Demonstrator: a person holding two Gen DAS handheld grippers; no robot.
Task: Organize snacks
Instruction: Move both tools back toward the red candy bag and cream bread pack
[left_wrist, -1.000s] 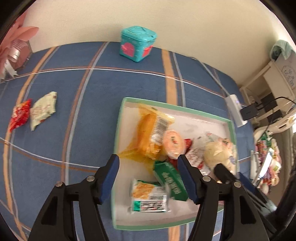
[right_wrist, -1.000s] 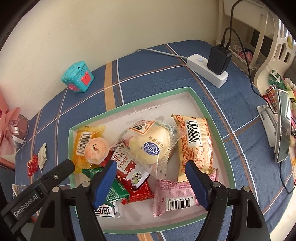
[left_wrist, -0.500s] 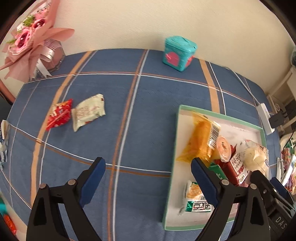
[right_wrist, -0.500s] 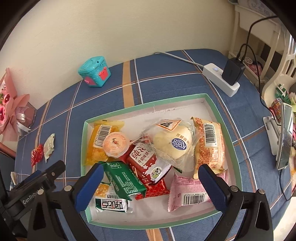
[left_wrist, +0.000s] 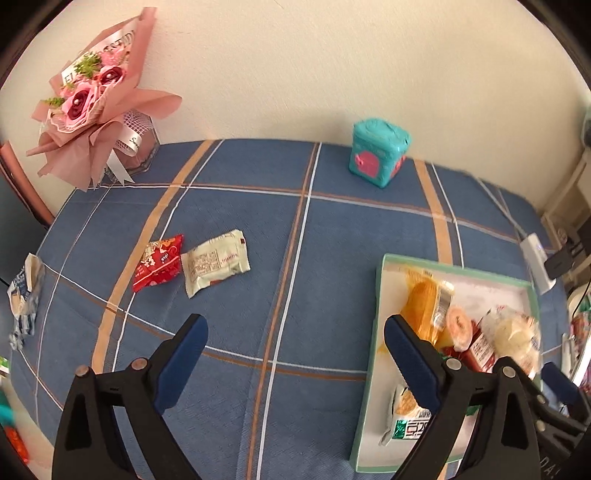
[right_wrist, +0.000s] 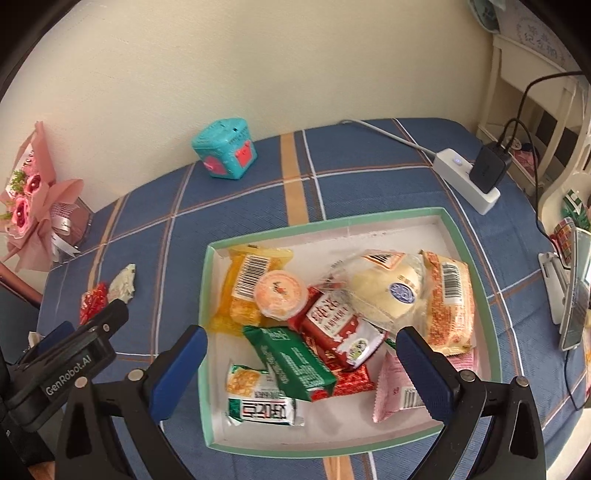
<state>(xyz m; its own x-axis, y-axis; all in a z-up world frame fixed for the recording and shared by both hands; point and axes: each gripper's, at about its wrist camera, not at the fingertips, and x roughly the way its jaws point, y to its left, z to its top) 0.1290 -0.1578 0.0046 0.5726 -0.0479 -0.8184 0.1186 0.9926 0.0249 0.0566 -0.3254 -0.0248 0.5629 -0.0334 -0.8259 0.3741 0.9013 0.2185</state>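
Observation:
A green-rimmed white tray (right_wrist: 328, 223) (left_wrist: 376, 317) holds several snack packs, among them a green bar (right_wrist: 291, 360), an orange jelly cup (right_wrist: 280, 291) and a round bun (right_wrist: 384, 291). A red snack pack (left_wrist: 159, 262) and a white snack pack (left_wrist: 216, 260) lie on the blue plaid cloth left of the tray; they also show in the right wrist view (right_wrist: 92, 301) (right_wrist: 123, 282). My left gripper (left_wrist: 293, 341) is open and empty above the cloth, between the loose packs and the tray. My right gripper (right_wrist: 301, 354) is open and empty above the tray's near side.
A teal cube box (left_wrist: 378, 157) stands at the back by the wall. A pink bouquet (left_wrist: 96, 110) stands at the back left. A white power strip with a black charger (right_wrist: 469, 177) lies right of the tray. A crumpled wrapper (left_wrist: 24, 295) lies at the left edge.
My left gripper has swung left from over the tray to over the open cloth, and its jaws opened wider. My right gripper has drawn back a little and opened wider.

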